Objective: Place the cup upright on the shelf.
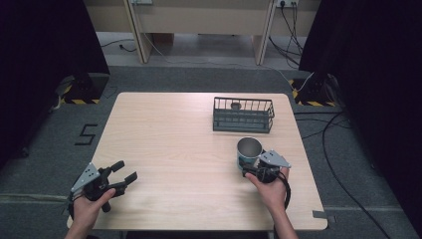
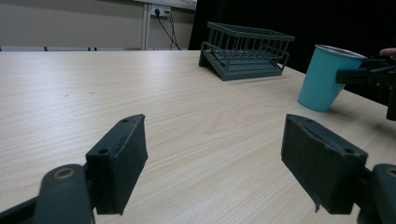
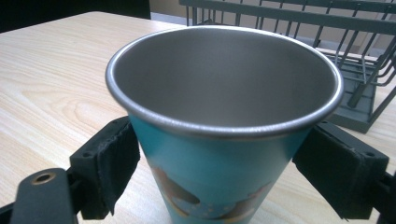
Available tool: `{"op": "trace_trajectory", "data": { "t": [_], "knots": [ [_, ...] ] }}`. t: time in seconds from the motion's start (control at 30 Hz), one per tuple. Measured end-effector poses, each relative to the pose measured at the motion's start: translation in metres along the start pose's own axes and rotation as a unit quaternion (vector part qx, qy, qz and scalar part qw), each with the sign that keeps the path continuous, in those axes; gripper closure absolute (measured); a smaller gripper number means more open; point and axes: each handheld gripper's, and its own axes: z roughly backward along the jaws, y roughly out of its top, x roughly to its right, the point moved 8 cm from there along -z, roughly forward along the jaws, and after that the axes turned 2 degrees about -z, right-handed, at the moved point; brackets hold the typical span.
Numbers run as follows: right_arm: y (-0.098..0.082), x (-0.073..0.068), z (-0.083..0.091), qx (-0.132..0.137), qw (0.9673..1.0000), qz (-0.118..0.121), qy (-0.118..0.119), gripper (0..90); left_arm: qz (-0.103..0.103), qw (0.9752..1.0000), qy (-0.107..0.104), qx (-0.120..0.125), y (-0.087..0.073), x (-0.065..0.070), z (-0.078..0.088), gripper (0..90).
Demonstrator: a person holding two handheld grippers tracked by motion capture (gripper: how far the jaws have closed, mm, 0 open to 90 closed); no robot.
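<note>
Bracketing the cup with my right gripper, jaws wide, I'd squeeze evenly below its rim; left gripper gapes empty.

Cup teal, steel-grey inside, brown-and-white print; basket dark grey; table pale woodgrain.

Both claws black w/ padded jaws, grey triangular top plates, black cables.

On the table, the cup stands just before the wire basket
</note>
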Motion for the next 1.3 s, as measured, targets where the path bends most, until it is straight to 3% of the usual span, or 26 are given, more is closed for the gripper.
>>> {"op": "trace_trajectory", "data": {
  "t": [0.47,0.67,0.77,1.3],
  "knots": [
    [0.005,-0.004,-0.014,0.005,0.9999,0.005,0.011,15.1,0.001,1.0000,0.000,0.000,0.000,0.000,0.000,21.8],
    [0.005,-0.007,-0.018,0.008,0.9997,0.018,0.011,14.9,0.000,1.0000,-0.001,0.000,0.000,0.000,0.000,21.8],
    [0.004,-0.008,-0.021,0.013,0.9997,0.010,0.016,14.8,-0.001,1.0000,-0.001,-0.001,0.000,0.000,0.000,21.8],
    [0.002,-0.015,-0.036,0.017,0.9995,0.012,0.026,17.3,0.000,1.0000,-0.002,0.001,0.000,0.001,0.001,21.9]
  ]
}}
